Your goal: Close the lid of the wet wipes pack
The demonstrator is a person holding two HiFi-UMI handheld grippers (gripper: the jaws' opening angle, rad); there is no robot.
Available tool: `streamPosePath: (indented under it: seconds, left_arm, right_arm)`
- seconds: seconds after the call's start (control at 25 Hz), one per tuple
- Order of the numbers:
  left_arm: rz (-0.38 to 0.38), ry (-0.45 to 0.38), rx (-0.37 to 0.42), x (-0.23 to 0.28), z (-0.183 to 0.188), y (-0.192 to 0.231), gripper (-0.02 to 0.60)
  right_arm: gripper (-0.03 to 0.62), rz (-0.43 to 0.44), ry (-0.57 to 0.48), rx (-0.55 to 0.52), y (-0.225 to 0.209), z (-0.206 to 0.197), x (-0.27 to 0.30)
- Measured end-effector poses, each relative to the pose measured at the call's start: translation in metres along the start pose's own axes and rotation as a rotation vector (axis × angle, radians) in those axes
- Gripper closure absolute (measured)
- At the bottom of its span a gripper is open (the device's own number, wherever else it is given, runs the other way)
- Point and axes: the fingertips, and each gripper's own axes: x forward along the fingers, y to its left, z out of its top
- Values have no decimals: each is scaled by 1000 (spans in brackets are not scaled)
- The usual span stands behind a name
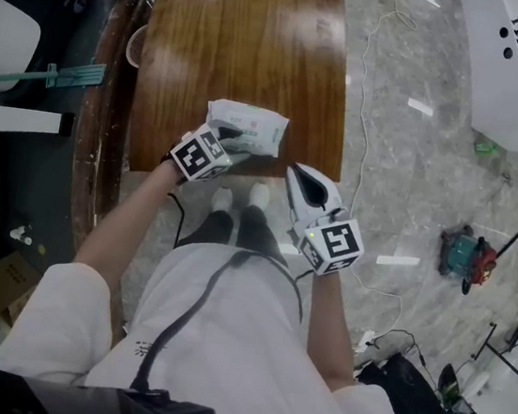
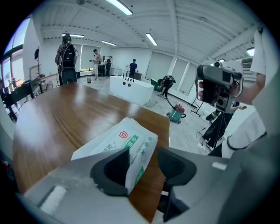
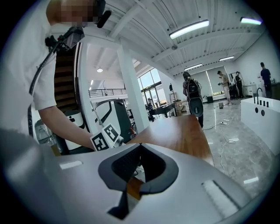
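The white wet wipes pack (image 1: pixel 251 125) lies flat near the front edge of the brown wooden table (image 1: pixel 244 29). My left gripper (image 1: pixel 233 137) points down at its near end. In the left gripper view the pack (image 2: pixel 118 140) shows a red shield and green print, and its near end sits between the jaws of the left gripper (image 2: pixel 143 153). The left pad (image 2: pixel 114 168) lies against it and a gap remains at the right pad, so the jaws stand open. I cannot make out the lid. My right gripper (image 1: pixel 294 170) hovers off the table's front right corner, shut and empty (image 3: pixel 138 145).
The table's front edge (image 1: pixel 235 174) runs just behind the pack. On the marble floor to the right lie a white cable (image 1: pixel 370 121), a red and green machine (image 1: pixel 466 252) and a long white counter (image 1: pixel 510 64). Several people stand far off (image 2: pixel 65 57).
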Motion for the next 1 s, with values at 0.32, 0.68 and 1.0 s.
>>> streamPosePath:
  seconds: [0.32,0.68,1.0]
  left_arm:
    - [129,-202,-29,-51,37,-5,563]
    - [218,-449,-107,-130,78,-27,578]
    - [297,-594,-141,-182,85,-39,578]
  right_arm:
    - [585,12,-41,-20,13,19,-5]
    - [585,35,-95,-73,34,49,-11]
    - [585,28,-121,-98,40,65,-12]
